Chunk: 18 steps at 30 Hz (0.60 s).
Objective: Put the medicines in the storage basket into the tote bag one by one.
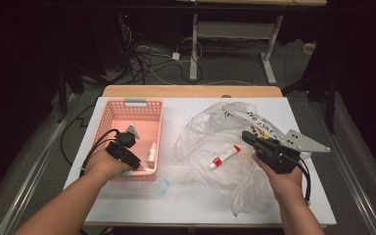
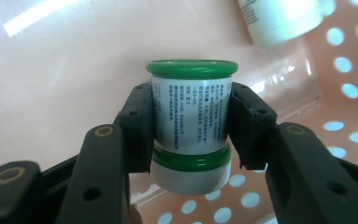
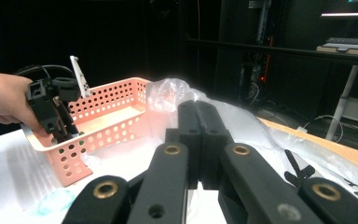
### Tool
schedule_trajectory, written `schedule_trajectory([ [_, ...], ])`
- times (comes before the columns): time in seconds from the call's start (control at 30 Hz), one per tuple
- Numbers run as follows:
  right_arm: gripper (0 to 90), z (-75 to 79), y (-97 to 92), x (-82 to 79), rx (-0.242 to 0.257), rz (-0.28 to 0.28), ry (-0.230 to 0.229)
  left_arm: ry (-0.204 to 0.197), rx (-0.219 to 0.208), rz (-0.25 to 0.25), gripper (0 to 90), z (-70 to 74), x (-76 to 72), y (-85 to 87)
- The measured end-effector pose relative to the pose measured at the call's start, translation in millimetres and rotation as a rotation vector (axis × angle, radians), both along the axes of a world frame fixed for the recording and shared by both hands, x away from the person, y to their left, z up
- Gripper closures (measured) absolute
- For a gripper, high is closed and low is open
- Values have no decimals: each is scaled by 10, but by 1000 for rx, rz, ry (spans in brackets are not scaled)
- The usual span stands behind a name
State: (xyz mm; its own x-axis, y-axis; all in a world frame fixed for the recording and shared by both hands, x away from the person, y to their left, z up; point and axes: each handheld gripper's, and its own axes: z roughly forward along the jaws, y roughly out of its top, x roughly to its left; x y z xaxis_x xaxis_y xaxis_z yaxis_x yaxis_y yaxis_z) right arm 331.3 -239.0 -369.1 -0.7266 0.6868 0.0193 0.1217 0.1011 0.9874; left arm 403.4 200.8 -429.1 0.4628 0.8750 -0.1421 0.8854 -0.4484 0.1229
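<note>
Left gripper view shows a small green-rimmed jar with a white cap, lying squarely between the left gripper jaws — both pads press its labelled sides, above the pink basket floor. A white bottle lies at one o'clock from the jar. High view places this gripper at the basket's near edge; the right gripper — jaws together, empty — hovers over the plastic bag.

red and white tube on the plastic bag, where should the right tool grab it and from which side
Grip the red and white tube across its flat white middle, coming straight down from above. It lies flat and slanted on the plastic bag, so turn the jaws crosswise to its length.
</note>
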Motion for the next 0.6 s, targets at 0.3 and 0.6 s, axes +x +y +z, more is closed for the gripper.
schedule_trajectory([
  [0.3,900,2,-33,20,23,2,6,-147,-151,-19,538,86,-214,83],
  [0.6,900,27,-48,12,20,3,-9,-293,-225,37,538,110,-357,126],
])
